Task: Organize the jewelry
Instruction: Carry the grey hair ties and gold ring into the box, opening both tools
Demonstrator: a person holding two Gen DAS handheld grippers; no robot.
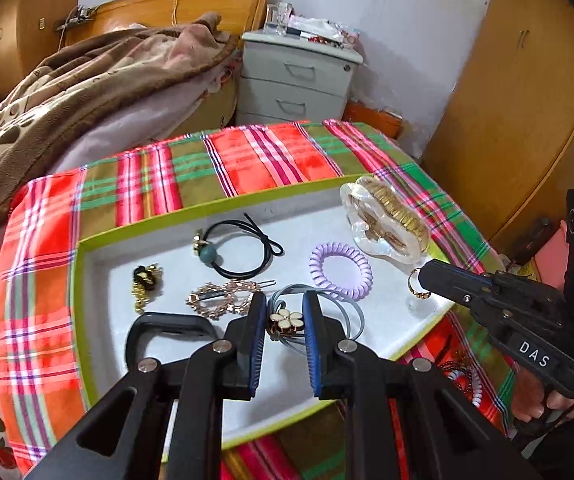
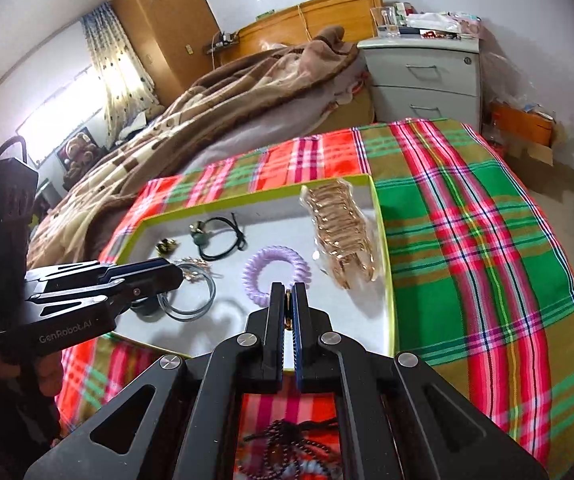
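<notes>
A shallow white tray with a lime rim (image 1: 215, 202) lies on the plaid cloth. In it are a black hair tie with a teal bead (image 1: 239, 250), a gold-black earring (image 1: 145, 282), a gold leaf hair clip (image 1: 223, 296), a lilac coil tie (image 1: 341, 270), a clear-gold claw clip (image 1: 387, 216) and a grey hair tie with a white flower (image 1: 285, 320). My left gripper (image 1: 285, 300) is open, its jaws either side of the flower. My right gripper (image 2: 288, 294) is shut on a gold ring (image 1: 417, 286) over the tray's right end.
Dark beaded jewelry (image 2: 287, 440) lies on the cloth (image 2: 467, 240) under my right gripper, outside the tray. A bed with a brown blanket (image 1: 87, 88) is behind and left, a grey drawer unit (image 1: 299, 80) behind, wooden wardrobes (image 1: 527, 120) right.
</notes>
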